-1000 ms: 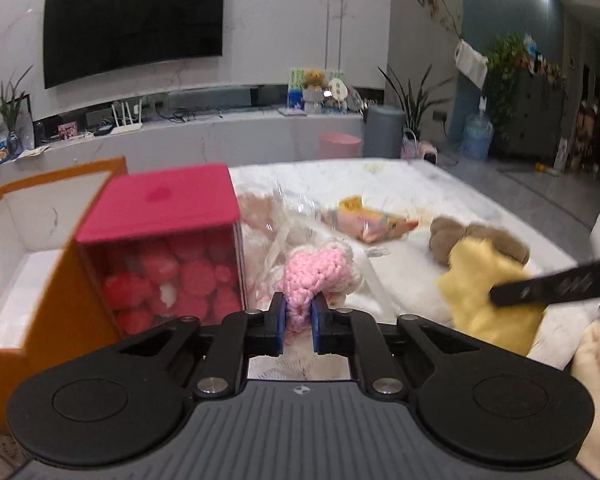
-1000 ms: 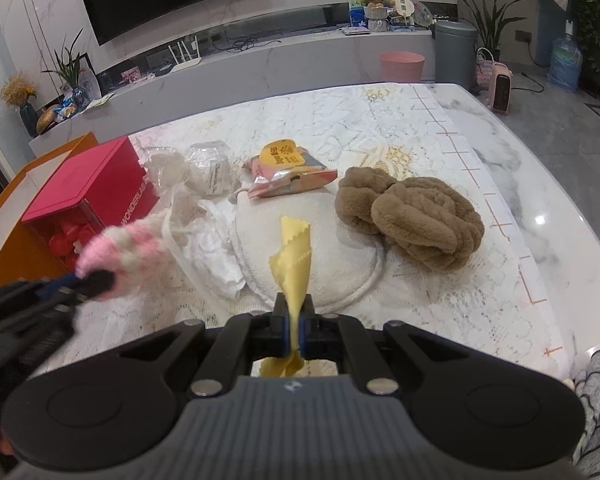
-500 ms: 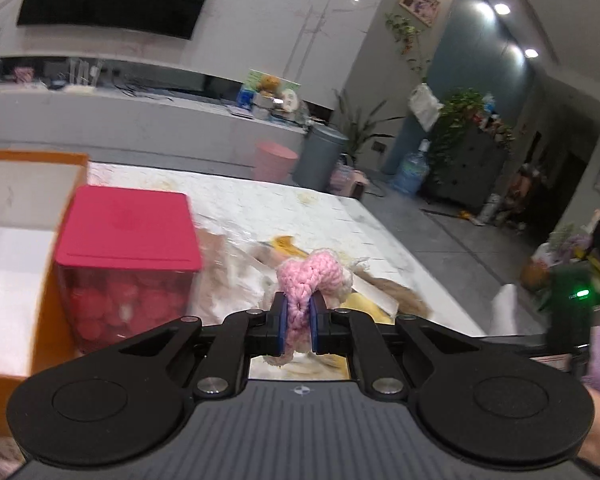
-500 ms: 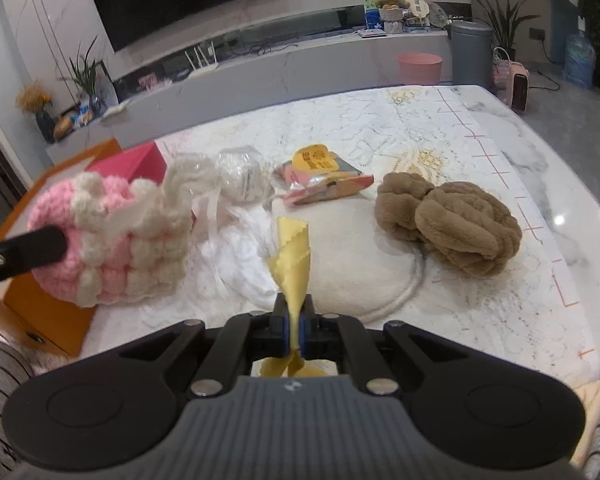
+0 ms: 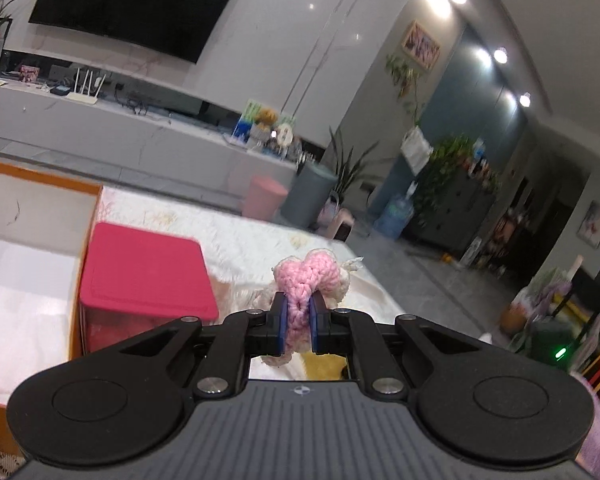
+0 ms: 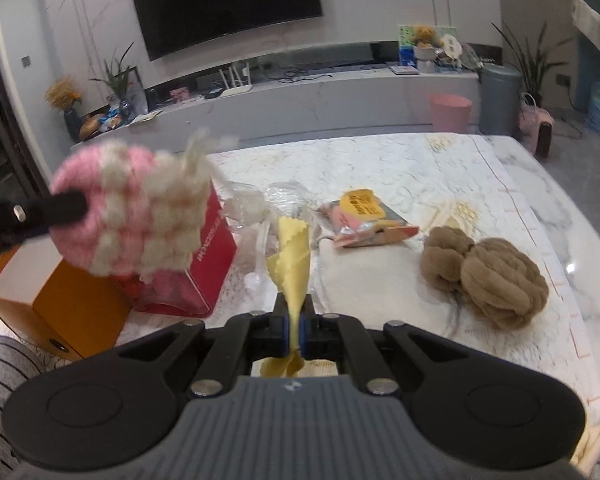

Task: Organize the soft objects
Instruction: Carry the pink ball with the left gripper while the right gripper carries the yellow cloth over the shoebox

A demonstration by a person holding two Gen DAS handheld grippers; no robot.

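Observation:
My left gripper is shut on a pink and cream crocheted pouch and holds it in the air; the pouch also shows in the right wrist view, high at the left above the red box. My right gripper is shut on a yellow cloth with zigzag edges, held above the table. A brown plush knot lies on the table at the right. An orange box with a white inside stands open at the left.
A red-lidded box of red pieces stands beside the orange box. A snack packet, clear plastic wrap and a round white pad lie mid-table. The marble table's edge runs along the right.
My left gripper has lifted the pink pouch higher off the table and tilted up. My right gripper has kept the yellow cloth and risen a little.

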